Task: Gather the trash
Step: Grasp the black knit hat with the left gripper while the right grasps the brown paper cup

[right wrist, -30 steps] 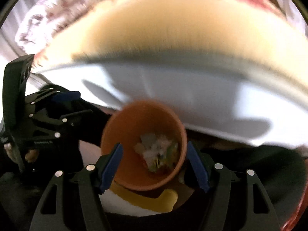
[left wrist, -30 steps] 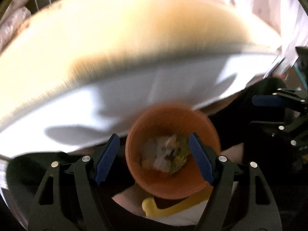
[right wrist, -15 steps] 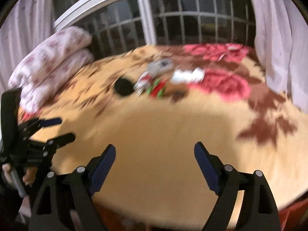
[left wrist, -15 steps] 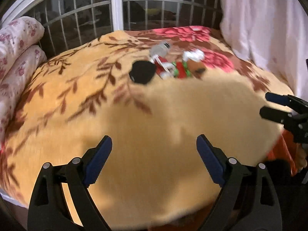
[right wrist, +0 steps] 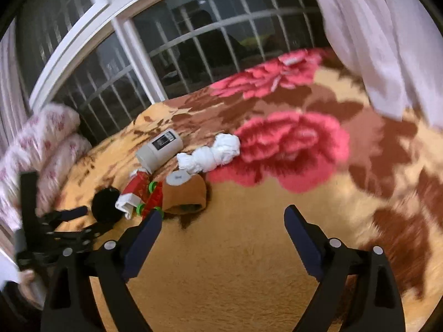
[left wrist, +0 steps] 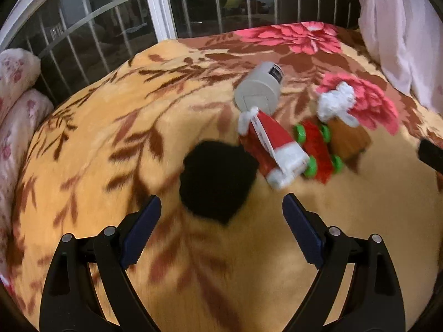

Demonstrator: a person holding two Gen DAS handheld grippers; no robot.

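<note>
A small pile of trash lies on the yellow flowered blanket (left wrist: pixel 110 166). It holds a black round piece (left wrist: pixel 218 179), a grey cylinder (left wrist: pixel 259 90), a red-and-white carton (left wrist: pixel 272 149), a red piece with green wheels (left wrist: pixel 318 146), a brown cup-like piece (left wrist: pixel 347 137) and a crumpled white tissue (left wrist: pixel 336 102). My left gripper (left wrist: pixel 221 221) is open and empty just short of the black piece. My right gripper (right wrist: pixel 221 221) is empty, its jaws opening, to the right of the brown piece (right wrist: pixel 185 193) and the tissue (right wrist: pixel 210 155). The left gripper (right wrist: pixel 91 218) shows at the left there.
Flowered pillows (right wrist: pixel 41 149) lie at the bed's left end. A barred window (left wrist: pixel 193 5) stands behind the bed, and a white curtain (right wrist: pixel 373 41) hangs at the right. Bare blanket (right wrist: pixel 249 262) stretches below the right gripper.
Both grippers were over an orange bin of scraps beside the bed; they have risen and swung up over the bed toward the pile. Both sets of jaws have widened.
</note>
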